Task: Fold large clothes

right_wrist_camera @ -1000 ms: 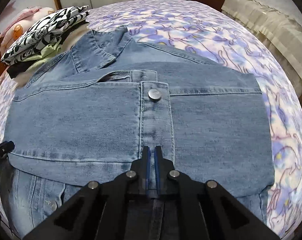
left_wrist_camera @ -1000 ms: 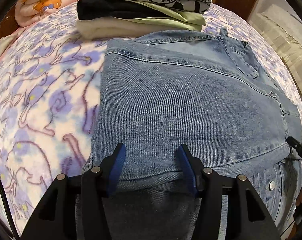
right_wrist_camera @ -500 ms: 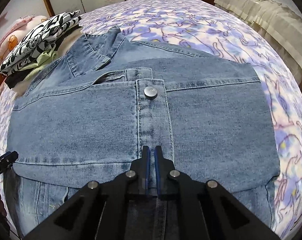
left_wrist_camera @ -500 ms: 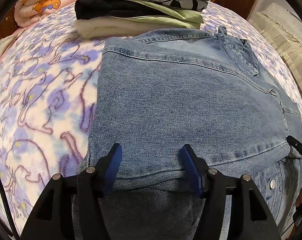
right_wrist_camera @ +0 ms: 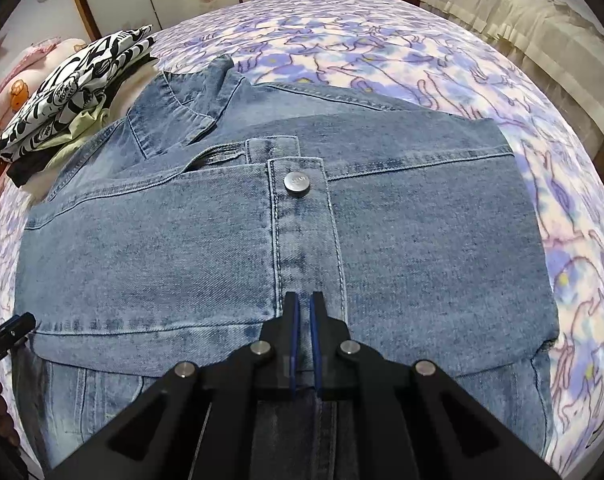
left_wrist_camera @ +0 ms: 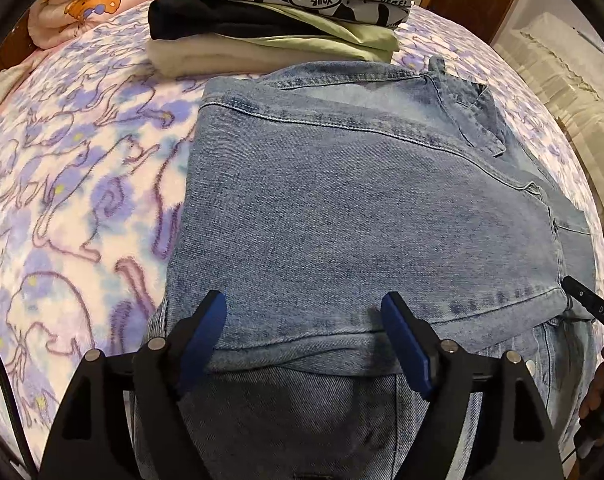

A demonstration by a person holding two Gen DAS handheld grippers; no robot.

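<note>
**Denim jacket lying folded on the bed, one tool spread wide, the other pinched on the hem**

Denim is filling most of both views: a blue jacket (left_wrist_camera: 361,216) is lying on the bed (left_wrist_camera: 74,168), over a fleece blanket printed with purple cats. Its bottom part is lying doubled over the rest, and the collar (right_wrist_camera: 190,108) is pointing toward the far side.

The left tool (left_wrist_camera: 303,320) is sitting at the near edge of the folded layer with its blue pads spread wide, one on each side of a stretch of hem. The pads are lying on or just above the cloth; whether they are touching it cannot be told.

The right tool (right_wrist_camera: 303,320) is sitting nearly closed, its two pads gripping a thin ridge of denim at the button strip, near the hem. A metal button (right_wrist_camera: 297,184) is showing farther along the same strip.

A stack of folded clothes (left_wrist_camera: 274,16) is sitting at the far side of the bed, just beyond the jacket's far edge, with a black-and-white printed piece on top. A pink blanket with orange bears (left_wrist_camera: 78,4) is lying bunched at the far left.
</note>
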